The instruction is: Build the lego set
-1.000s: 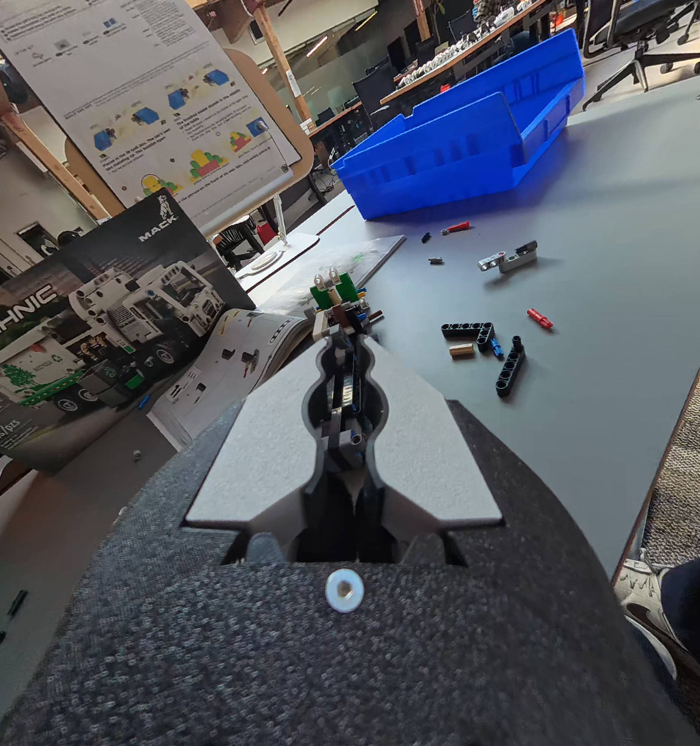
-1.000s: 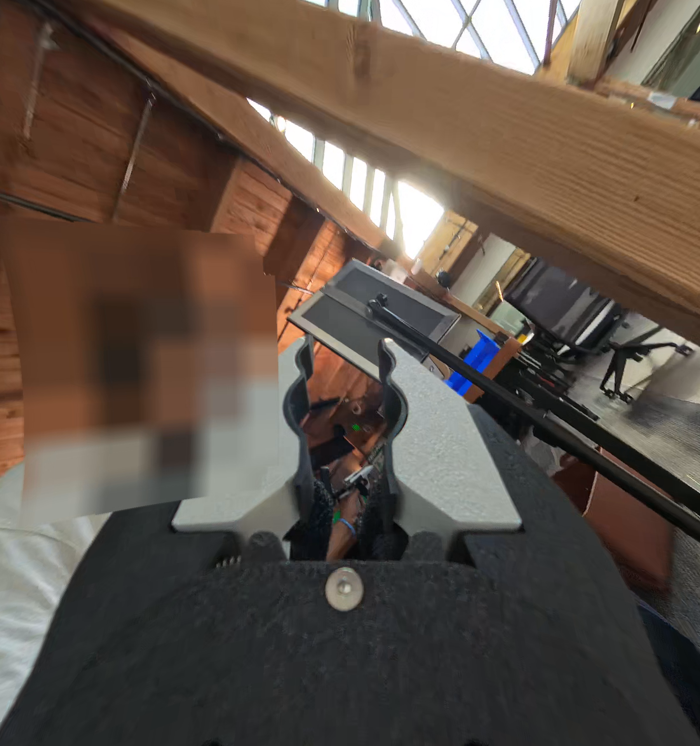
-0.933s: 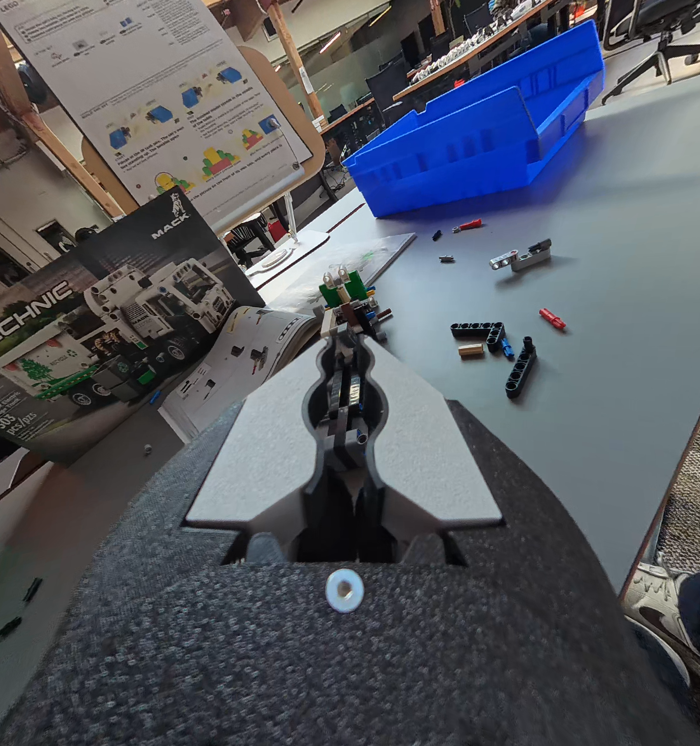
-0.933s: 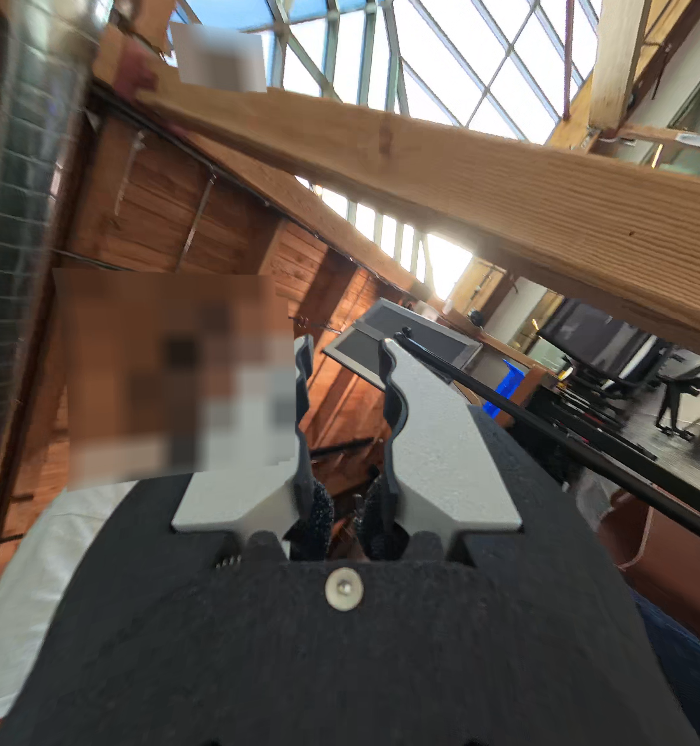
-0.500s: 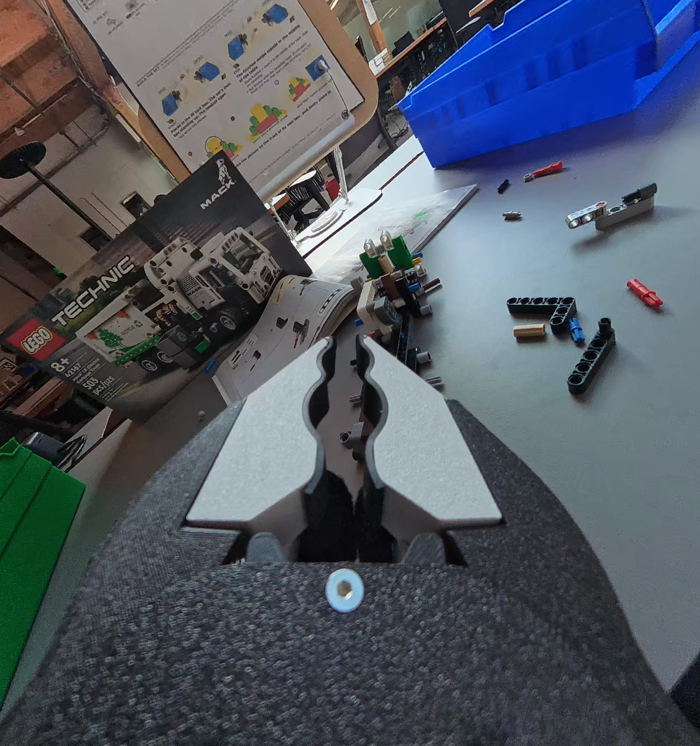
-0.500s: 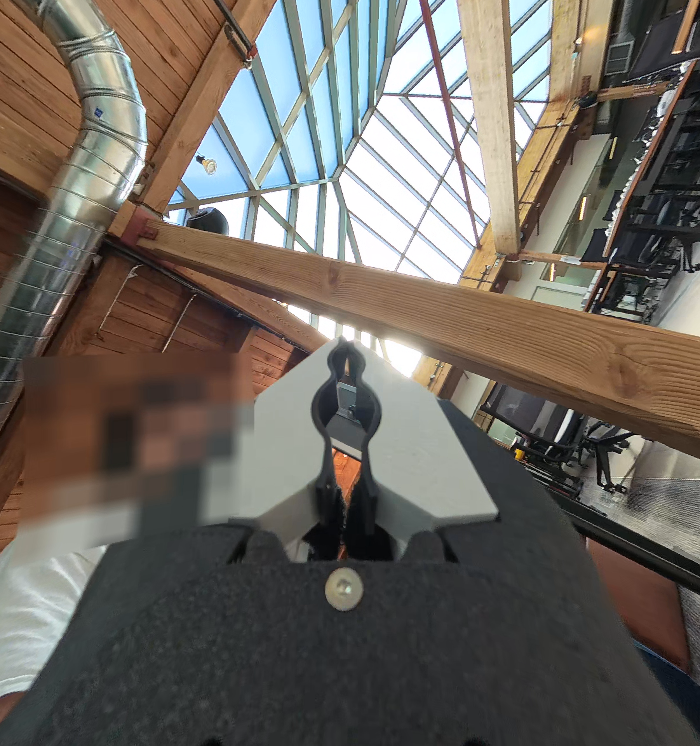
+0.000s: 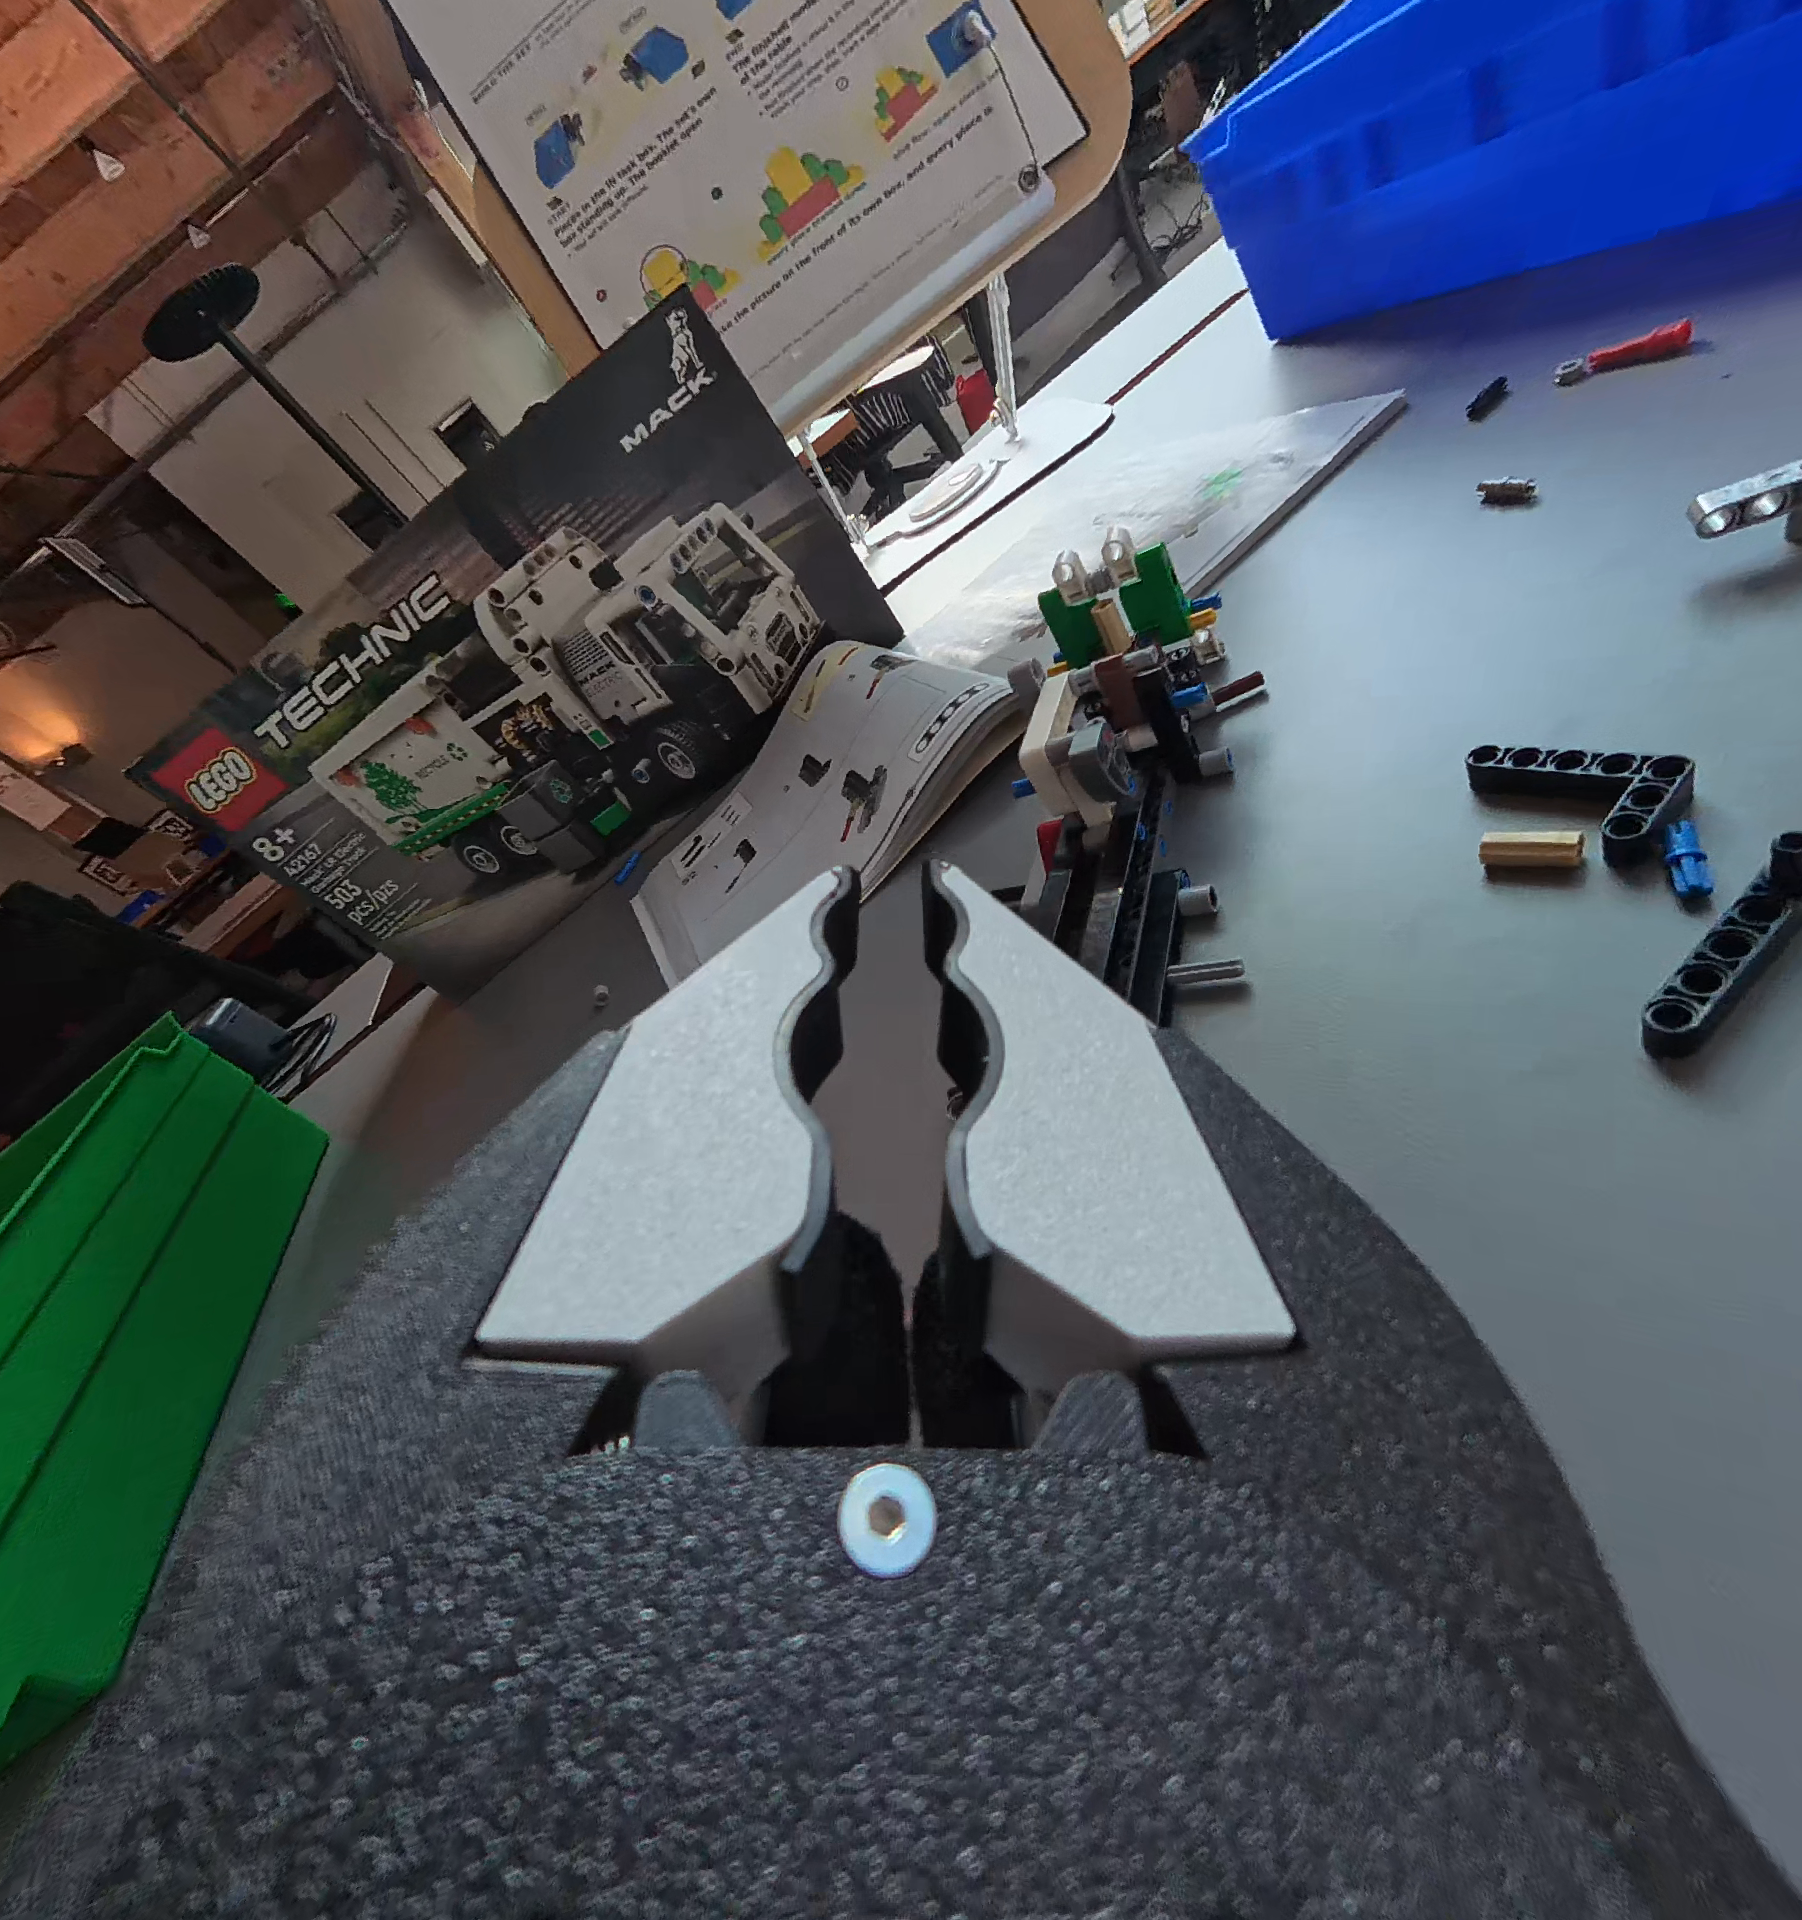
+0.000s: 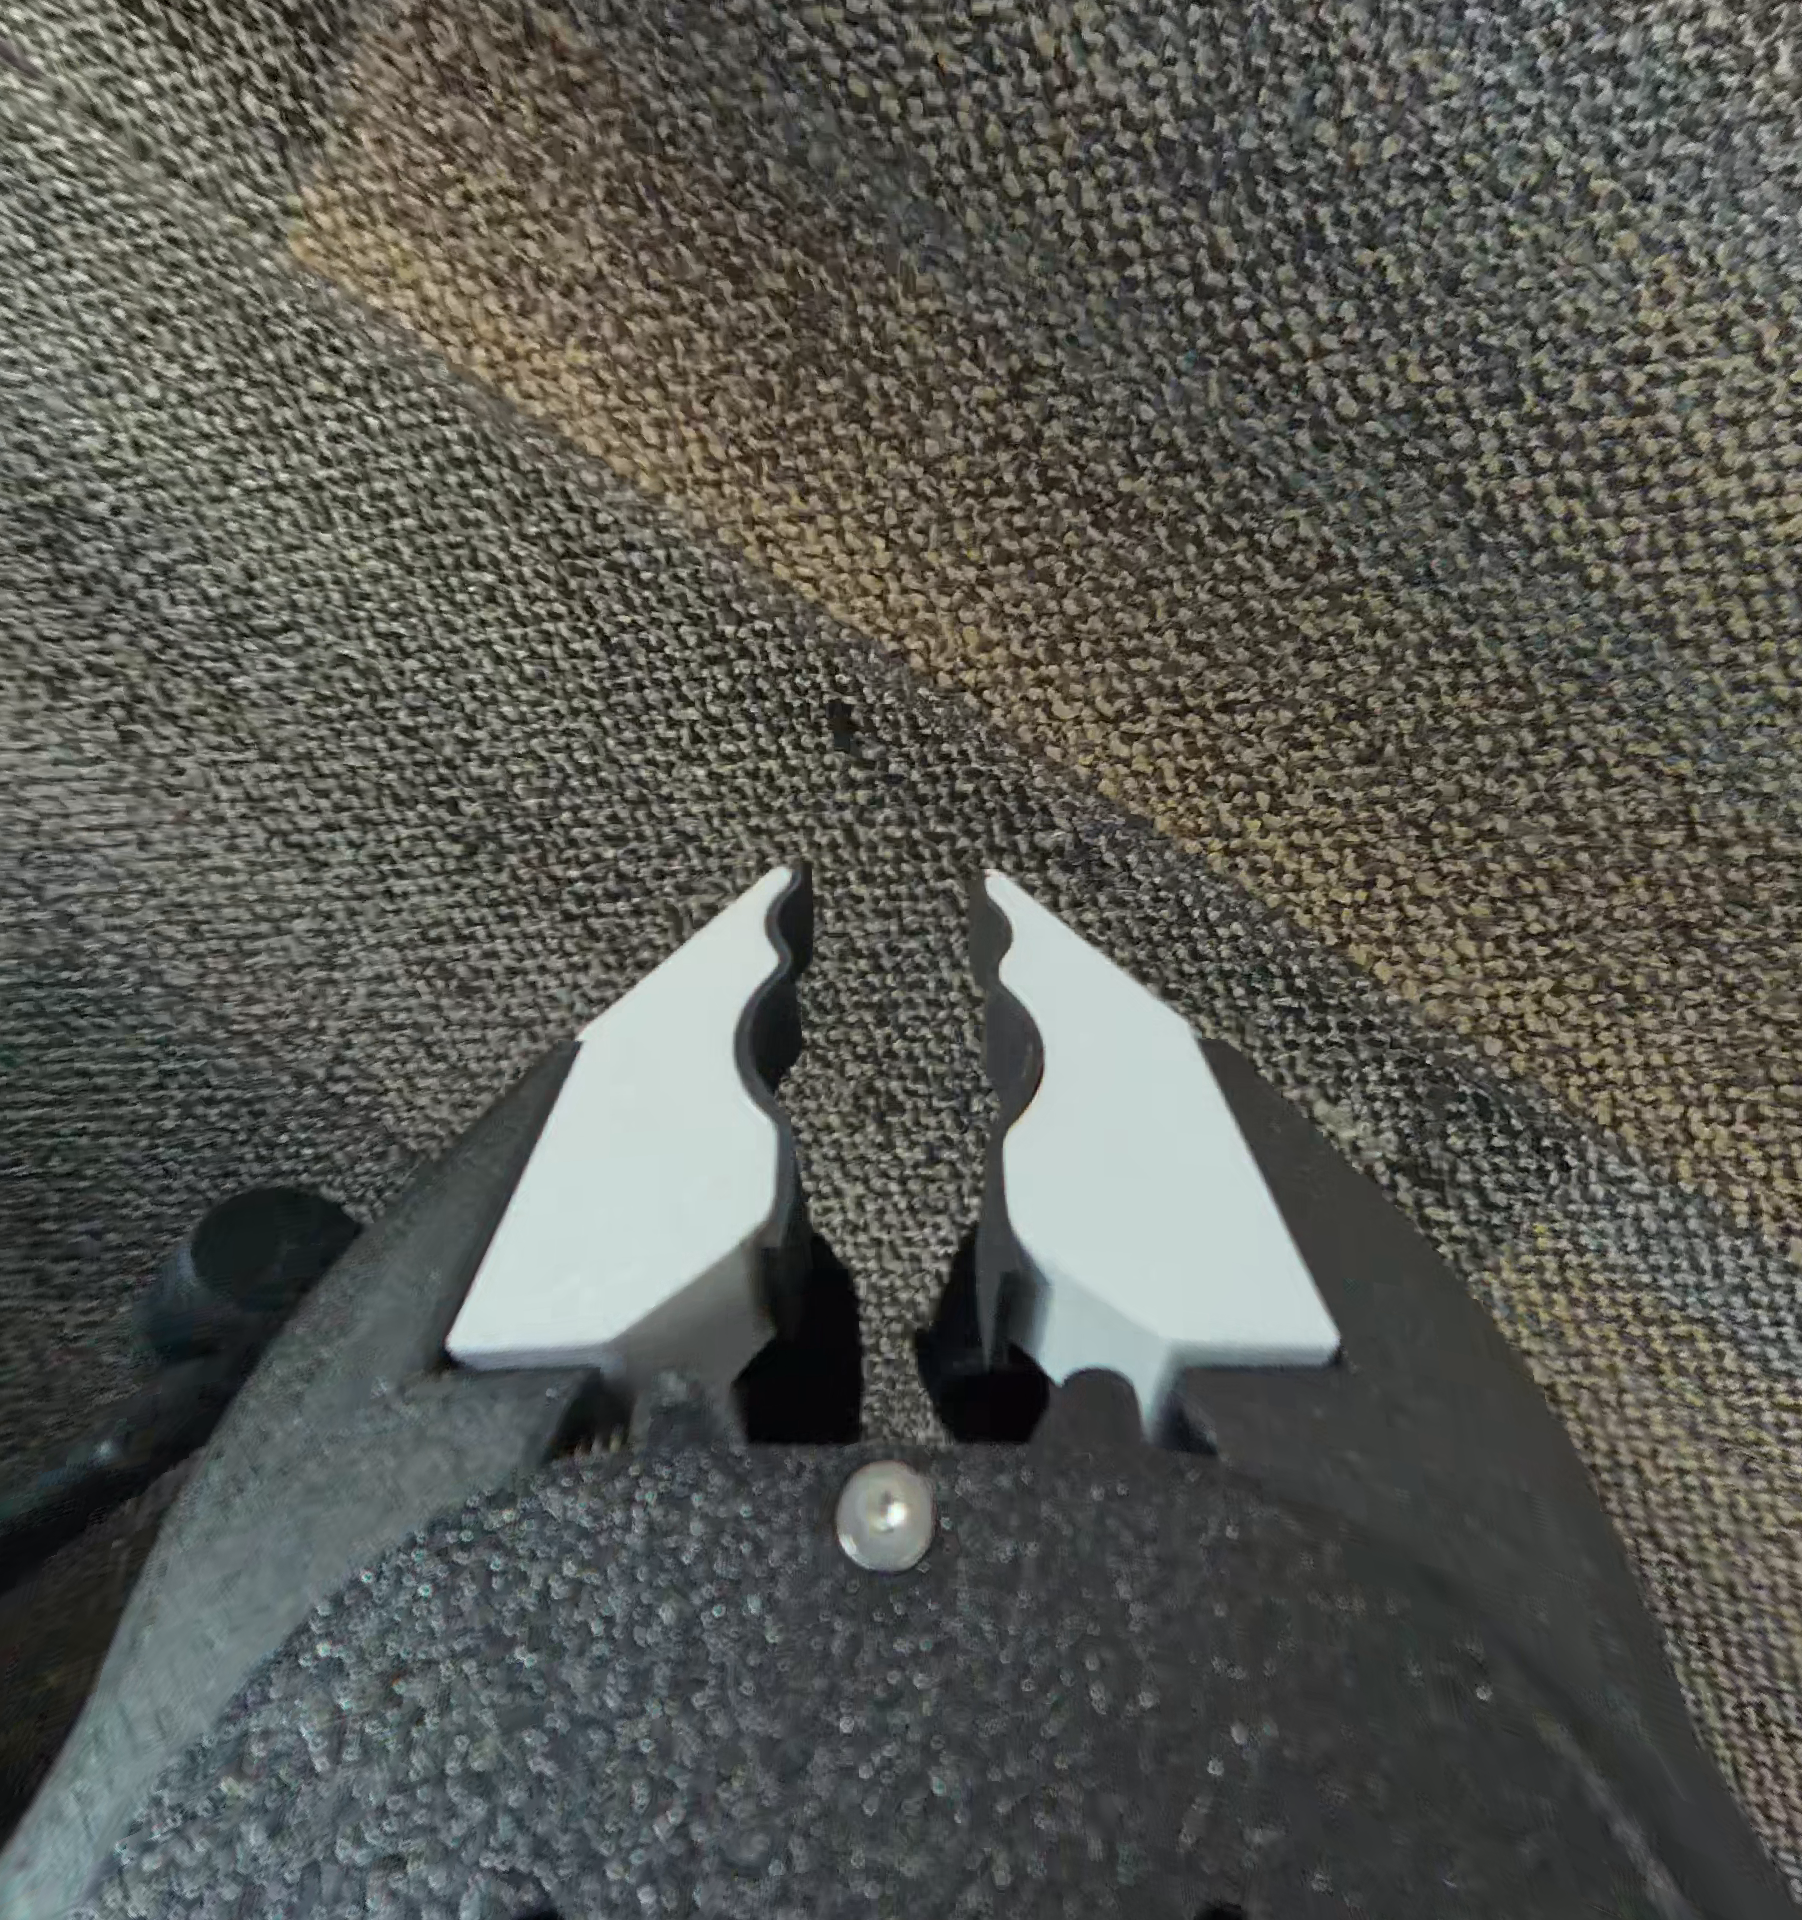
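1. Left claw (image 7: pixel 889 894): narrow gap between the tips, nothing in it, hovering low over the grey worktop (image 7: pixel 1448 1195).
2. Part-built lego assembly (image 7: pixel 1120 748) sits on the worktop just past the left claw tips, slightly right of them, not touching. Long black beam base runs away from the claw; white, green and tan pieces are stacked at its far end.
3. Loose parts right of the assembly, apart from it: black L-shaped beam (image 7: pixel 1603 784), tan pin (image 7: pixel 1531 849) just beside it, small blue pin (image 7: pixel 1689 858), straight black beam (image 7: pixel 1733 945).
4. Farther right: light grey beam (image 7: pixel 1770 501), cut off by the frame edge; red piece (image 7: pixel 1629 350); two tiny dark pins, too small to identify.
5. Left of the assembly: open instruction booklet (image 7: pixel 845 779). Behind it the set box (image 7: pixel 523 675) stands tilted.
6. Green bin (image 7: pixel 76 1351) near left, cut off. Blue bin (image 7: pixel 1551 156) far right, cut off.
7. Printed sheet on a clipboard stand (image 7: pixel 803 145) stands behind the box. Beyond it are white walls and a wooden ceiling, dim.
8. Right claw (image 8: pixel 892 883): moderately wide apart, empty, pointed at grey-tan woven carpet (image 8: pixel 1188 468) that fills its view. No lego visible there. A dark rounded object (image 8: pixel 253 1262) at lower left is blurred and can't be identified.
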